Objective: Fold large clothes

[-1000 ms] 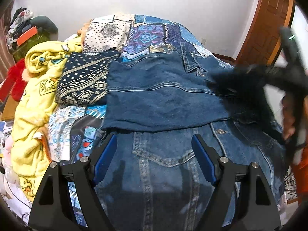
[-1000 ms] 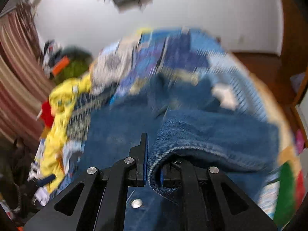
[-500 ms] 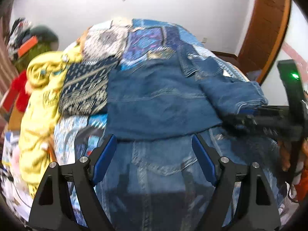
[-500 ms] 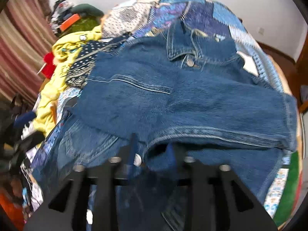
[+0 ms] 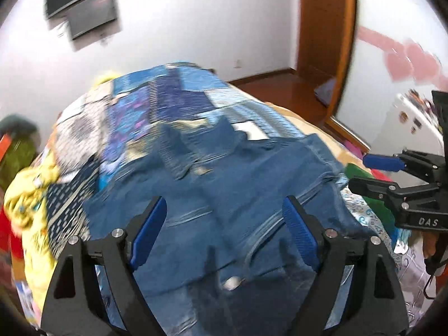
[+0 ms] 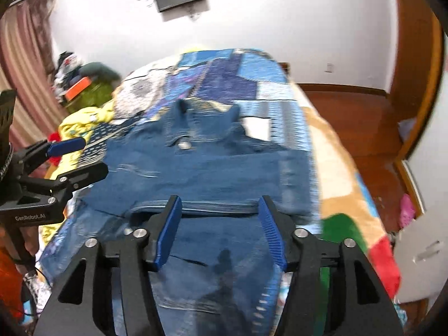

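A blue denim jacket (image 5: 252,168) lies spread on the bed, collar away from me, with one sleeve (image 6: 224,179) folded across its chest. My left gripper (image 5: 224,200) hovers over the jacket's near part. Its jaws are opening wide, and only flat denim shows in the gap beneath. My right gripper (image 6: 219,198) hangs just above the folded sleeve's near edge. Its jaws are opening too, and the blue pads (image 6: 168,229) touch nothing. Each gripper shows in the other's view: the right gripper (image 5: 361,172) at the right edge, the left gripper (image 6: 93,155) at the left edge.
The bed wears a blue patchwork quilt (image 6: 232,78). A yellow garment (image 6: 81,120) and a dotted navy cloth (image 5: 64,204) lie along its left side, green and red cloth (image 6: 344,229) at its right. A screen (image 5: 84,8) hangs on the far wall; a wooden door (image 5: 324,42) stands right.
My right gripper has let go of the denim sleeve, opened and drawn back. The sleeve now lies across the jacket. My left gripper has swung right, risen and rolled.
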Motion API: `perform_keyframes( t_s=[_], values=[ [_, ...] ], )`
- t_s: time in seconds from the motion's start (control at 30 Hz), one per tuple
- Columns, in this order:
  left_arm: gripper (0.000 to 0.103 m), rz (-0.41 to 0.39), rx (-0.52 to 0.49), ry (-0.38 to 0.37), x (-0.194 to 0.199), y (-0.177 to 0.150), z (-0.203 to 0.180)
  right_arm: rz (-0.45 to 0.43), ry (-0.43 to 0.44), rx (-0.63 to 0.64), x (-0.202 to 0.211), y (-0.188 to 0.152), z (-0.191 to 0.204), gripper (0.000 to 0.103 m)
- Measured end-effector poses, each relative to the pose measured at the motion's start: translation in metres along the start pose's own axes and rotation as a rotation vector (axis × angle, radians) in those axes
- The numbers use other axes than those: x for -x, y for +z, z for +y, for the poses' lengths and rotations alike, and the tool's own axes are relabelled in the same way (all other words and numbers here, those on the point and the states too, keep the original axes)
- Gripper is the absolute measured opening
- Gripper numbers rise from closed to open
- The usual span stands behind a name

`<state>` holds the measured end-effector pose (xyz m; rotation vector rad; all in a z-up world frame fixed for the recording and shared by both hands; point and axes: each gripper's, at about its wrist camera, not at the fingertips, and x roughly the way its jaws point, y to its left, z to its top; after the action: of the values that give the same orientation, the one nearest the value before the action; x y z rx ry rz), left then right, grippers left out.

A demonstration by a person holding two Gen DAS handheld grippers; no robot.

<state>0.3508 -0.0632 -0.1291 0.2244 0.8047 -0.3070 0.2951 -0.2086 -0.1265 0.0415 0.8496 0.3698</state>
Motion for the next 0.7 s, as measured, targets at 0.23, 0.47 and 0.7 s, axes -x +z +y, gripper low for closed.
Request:
perform_keyframes(
  t_s=[0.23, 0.47, 0.7],
  values=[
    [0.084, 0.138, -0.152, -0.023, -0.069, 0.008, -0.053, 0.057, -0.05, -0.076, -0.014, -0.021, -0.036, 0.06],
    [0.084, 0.258, -0.216, -0.039, -0.125, -0.009, -0.075, 0.177, -0.061, -0.135, -0.044, -0.048, -0.054, 0.06],
    [0.037, 0.243, -0.144, -0.073, -0.141, -0.009, -0.069, 0.226, -0.074, -0.115, -0.06, -0.061, -0.051, 0.061]
  ],
)
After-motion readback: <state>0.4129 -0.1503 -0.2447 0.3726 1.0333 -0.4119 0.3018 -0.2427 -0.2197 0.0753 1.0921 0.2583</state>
